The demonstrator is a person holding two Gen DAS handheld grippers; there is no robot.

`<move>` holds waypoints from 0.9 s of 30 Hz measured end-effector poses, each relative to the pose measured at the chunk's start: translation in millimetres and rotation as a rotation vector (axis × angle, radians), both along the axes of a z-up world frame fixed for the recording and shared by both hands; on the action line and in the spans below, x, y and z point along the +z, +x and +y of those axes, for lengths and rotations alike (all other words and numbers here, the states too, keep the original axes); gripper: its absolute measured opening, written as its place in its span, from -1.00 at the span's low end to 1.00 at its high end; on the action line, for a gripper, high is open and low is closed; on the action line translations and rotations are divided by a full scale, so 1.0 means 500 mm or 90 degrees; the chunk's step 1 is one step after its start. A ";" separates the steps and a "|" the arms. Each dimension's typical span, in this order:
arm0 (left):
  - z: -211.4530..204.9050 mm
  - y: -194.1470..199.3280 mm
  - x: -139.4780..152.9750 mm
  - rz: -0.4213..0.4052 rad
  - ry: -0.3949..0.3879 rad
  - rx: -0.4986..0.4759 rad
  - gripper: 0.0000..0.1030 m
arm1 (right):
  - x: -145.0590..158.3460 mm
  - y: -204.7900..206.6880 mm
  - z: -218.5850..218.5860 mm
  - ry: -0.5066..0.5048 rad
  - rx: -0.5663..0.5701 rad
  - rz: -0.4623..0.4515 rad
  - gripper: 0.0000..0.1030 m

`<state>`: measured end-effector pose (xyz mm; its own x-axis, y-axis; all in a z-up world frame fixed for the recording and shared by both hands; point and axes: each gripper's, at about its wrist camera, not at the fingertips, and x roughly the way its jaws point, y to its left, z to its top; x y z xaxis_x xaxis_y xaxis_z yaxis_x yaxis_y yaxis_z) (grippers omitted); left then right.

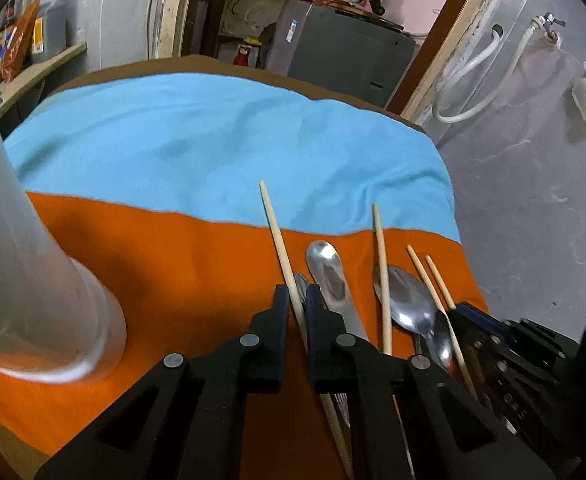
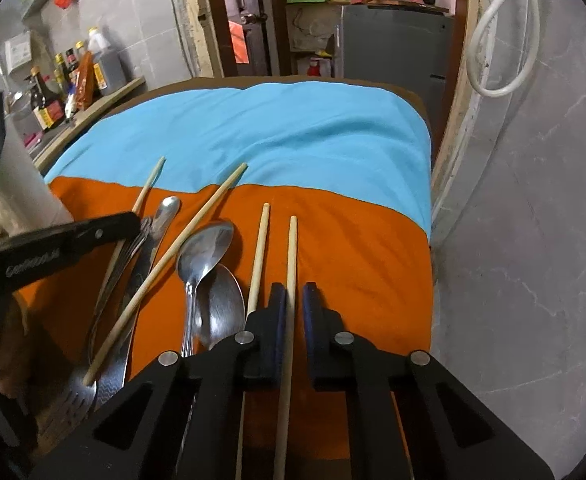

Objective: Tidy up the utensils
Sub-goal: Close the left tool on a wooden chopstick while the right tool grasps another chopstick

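Right now we have a wooden chopstick (image 1: 283, 252) lying between the fingers of our left gripper (image 1: 297, 300), whose jaws stand narrowly apart around it; whether they pinch it we cannot tell. Our right gripper (image 2: 293, 300) is parted around another chopstick (image 2: 291, 280), with a gap showing on its right side. Both sticks lie on the orange cloth (image 2: 353, 248), tips toward the blue cloth (image 2: 273, 128). Beside them we see a third chopstick (image 2: 258, 256), a crossed chopstick (image 2: 165, 276), two steel spoons (image 2: 205, 252) overlapping, a butter knife (image 1: 329, 276) and a fork (image 2: 133, 248). A frosted tumbler (image 1: 33, 300) stands at the left.
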<state>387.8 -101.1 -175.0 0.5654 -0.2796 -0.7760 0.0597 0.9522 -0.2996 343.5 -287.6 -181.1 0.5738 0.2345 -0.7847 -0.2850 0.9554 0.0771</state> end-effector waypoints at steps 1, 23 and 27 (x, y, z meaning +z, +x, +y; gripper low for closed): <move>0.000 -0.003 0.001 0.004 -0.004 -0.003 -0.89 | 0.000 0.001 0.000 0.002 -0.001 0.004 -0.87; 0.004 -0.063 0.027 0.007 -0.090 -0.037 -0.96 | 0.015 -0.015 -0.028 0.103 -0.049 0.039 -0.95; 0.002 -0.083 0.039 -0.007 -0.097 -0.045 -0.96 | 0.026 -0.038 -0.036 0.138 -0.053 0.021 -0.95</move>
<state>346.2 -99.9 -155.6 0.5486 -0.4334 -0.7150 0.1296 0.8889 -0.4394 324.4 -305.5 -168.3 0.5739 0.3522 -0.7393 -0.1994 0.9357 0.2910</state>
